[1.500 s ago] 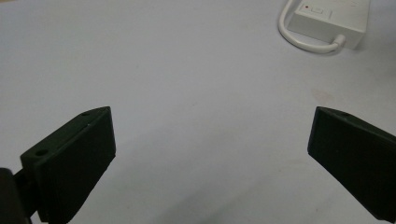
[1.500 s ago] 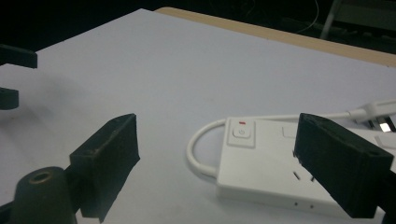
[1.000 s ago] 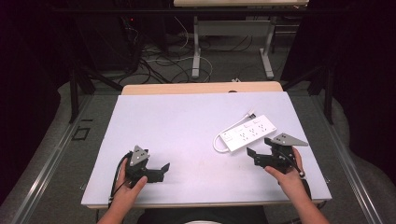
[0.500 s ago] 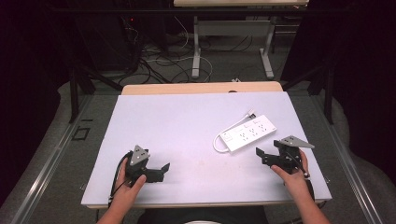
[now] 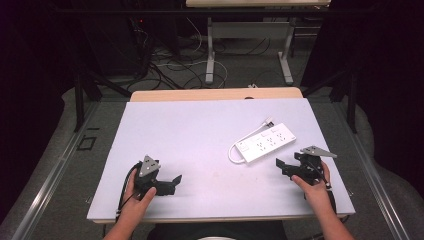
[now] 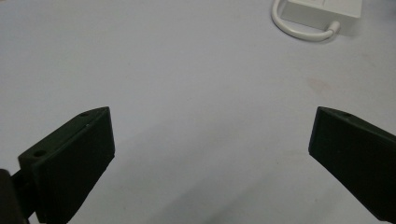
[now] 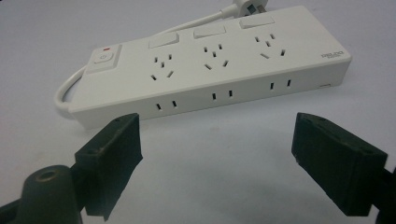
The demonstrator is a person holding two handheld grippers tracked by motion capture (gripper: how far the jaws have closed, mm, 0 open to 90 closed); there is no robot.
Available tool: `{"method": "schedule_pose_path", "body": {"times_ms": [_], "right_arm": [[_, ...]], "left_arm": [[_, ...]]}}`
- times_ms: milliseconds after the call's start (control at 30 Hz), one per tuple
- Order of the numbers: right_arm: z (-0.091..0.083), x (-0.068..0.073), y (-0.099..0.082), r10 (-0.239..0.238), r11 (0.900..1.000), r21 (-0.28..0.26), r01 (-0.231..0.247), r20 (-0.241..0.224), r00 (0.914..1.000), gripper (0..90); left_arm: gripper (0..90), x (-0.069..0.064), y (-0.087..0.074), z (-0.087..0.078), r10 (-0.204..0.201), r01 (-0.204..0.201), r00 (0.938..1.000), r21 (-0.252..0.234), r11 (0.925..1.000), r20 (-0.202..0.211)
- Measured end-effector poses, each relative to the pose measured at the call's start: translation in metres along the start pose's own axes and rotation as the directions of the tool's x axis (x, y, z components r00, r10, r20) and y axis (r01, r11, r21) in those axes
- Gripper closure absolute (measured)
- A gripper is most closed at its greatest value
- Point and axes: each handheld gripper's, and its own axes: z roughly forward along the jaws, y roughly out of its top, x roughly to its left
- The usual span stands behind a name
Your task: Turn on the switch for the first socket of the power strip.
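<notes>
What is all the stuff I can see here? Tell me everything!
power strip: one, white, on the right half of the table, lying flat, just ahead of the right gripper
power strip cord: one, white, looping out from the strip's left end; its plug lies behind the strip
table: one, pale grey top, with a wooden edge at the far side
floor cables: several, dark and white, on the floor beyond the table
left gripper: one, black, near left of the table, jaws open, held by the left hand
right gripper: one, black, near right, jaws open, held by the right hand
</notes>
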Motion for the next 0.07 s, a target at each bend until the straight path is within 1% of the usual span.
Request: {"method": "schedule_pose_path", "body": {"times_ms": [67], "right_arm": [[0.0003,-0.0005,0.0000,0.001,1.0000,-0.003,-0.001,0.001,1.0000,15.1]], "left_arm": [[0.3,0.0002,0.0001,0.0001,-0.001,0.001,1.0000,0.000,1.0000,-0.001]]}}
